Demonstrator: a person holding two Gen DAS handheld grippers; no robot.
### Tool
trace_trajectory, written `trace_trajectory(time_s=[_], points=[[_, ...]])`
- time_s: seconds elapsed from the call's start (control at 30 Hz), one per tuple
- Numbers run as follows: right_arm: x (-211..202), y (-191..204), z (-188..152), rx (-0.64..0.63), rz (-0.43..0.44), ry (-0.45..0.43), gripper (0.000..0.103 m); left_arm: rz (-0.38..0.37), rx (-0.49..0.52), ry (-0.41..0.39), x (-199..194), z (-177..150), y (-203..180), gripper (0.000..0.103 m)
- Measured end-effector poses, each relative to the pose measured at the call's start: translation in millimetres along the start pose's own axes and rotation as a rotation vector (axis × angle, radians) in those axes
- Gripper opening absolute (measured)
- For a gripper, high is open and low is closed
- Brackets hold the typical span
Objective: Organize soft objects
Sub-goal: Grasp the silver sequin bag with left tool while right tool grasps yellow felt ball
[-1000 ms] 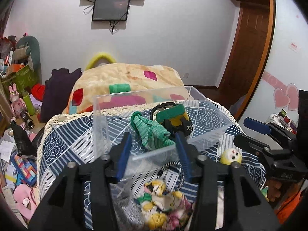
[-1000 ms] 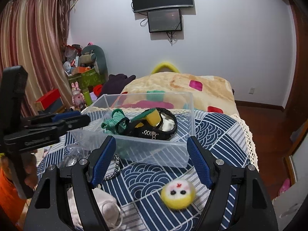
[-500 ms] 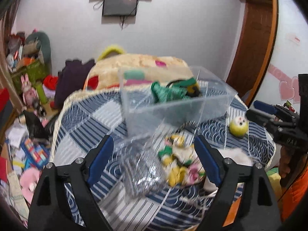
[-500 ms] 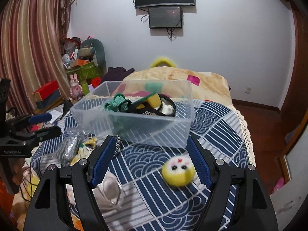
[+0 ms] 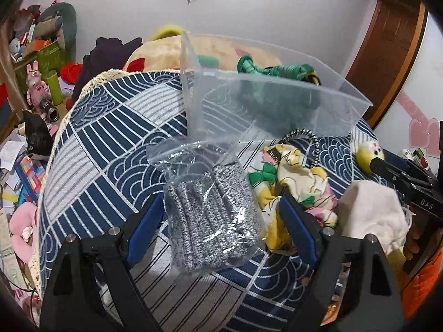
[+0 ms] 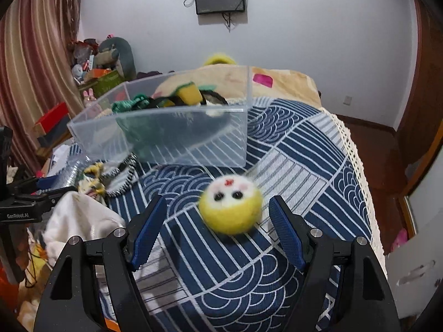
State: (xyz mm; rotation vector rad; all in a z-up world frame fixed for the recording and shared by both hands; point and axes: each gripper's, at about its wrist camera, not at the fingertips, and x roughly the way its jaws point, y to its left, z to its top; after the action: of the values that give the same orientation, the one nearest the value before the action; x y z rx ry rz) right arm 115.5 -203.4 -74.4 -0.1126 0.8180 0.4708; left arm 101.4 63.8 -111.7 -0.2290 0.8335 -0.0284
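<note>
A: Left gripper [image 5: 218, 221], lower centre: dropped from bin to bagged grey knit [image 5: 213, 215], spread wide either side, nothing gripped.

B: Right gripper [image 6: 217, 231], equally wide: neared yellow plush ball [image 6: 231, 203], mid-frame. Clear bin [image 6: 177, 144] beyond, partly filled; both pickups pending.

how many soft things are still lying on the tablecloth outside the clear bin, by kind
bagged grey knit: 1
floral cloth: 1
white cloth: 1
striped loop band: 1
yellow plush ball: 1
Total: 5
</note>
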Motion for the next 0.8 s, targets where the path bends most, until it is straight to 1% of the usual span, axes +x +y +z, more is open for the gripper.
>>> trace_trajectory(time_s=[0.07, 0.13, 0.17, 0.23, 0.27, 0.3, 0.37, 0.43, 0.47, 0.5, 0.53, 0.63, 0.8], points=[[2.6, -1.6, -1.8, 0.004, -0.004, 0.010, 0.073, -0.002, -0.004, -0.004, 3.0, -3.5, 1.9, 0.086], [4.7, -3.9, -2.6, 0.015, -0.007, 0.016, 0.073, 0.009, 0.003, -0.020, 1.6, -5.7, 0.1, 0.078], [5.8, -5.4, -3.0, 0.021, -0.007, 0.017, 0.073, 0.014, 0.006, -0.027, 0.6, -7.3, -0.4, 0.076], [7.7, -6.5, -2.2, 0.028, -0.006, 0.022, 0.073, 0.016, 0.009, -0.034, -1.5, -9.5, 0.5, 0.068], [8.2, -7.2, -3.0, 0.029, -0.008, 0.022, 0.069, 0.021, 0.011, -0.040, -2.5, -10.8, 0.9, 0.067], [9.6, -5.2, -2.7, 0.027, -0.010, 0.022, 0.063, 0.020, 0.011, -0.042, -3.9, -10.8, 2.8, 0.063], [9.7, -3.9, -4.1, 0.016, -0.011, 0.024, 0.061, 0.007, 0.002, -0.046, -6.0, -11.9, 4.9, 0.059], [8.2, -2.2, -4.7, 0.007, -0.010, 0.016, 0.056, -0.004, -0.009, -0.047, -7.6, -12.3, 6.4, 0.052], [8.4, -1.0, -4.5, 0.002, -0.009, 0.017, 0.048, -0.008, -0.014, -0.048, -8.1, -12.0, 7.0, 0.049], [8.4, 0.3, -4.7, -0.003, -0.009, 0.018, 0.043, -0.008, -0.016, -0.049, -8.5, -11.9, 7.3, 0.044], [8.6, 0.1, -4.7, -0.005, -0.010, 0.018, 0.043, -0.006, -0.016, -0.050, -9.1, -11.6, 7.3, 0.040], [6.5, 1.1, -3.9, -0.010, -0.006, 0.005, 0.042, 0.001, -0.011, -0.058, -13.1, -11.6, 6.8, 0.036], [-6.1, 5.0, 1.5, -0.018, 0.009, -0.037, 0.041, 0.015, 0.000, -0.095, -29.5, -11.4, 4.9, 0.035]])
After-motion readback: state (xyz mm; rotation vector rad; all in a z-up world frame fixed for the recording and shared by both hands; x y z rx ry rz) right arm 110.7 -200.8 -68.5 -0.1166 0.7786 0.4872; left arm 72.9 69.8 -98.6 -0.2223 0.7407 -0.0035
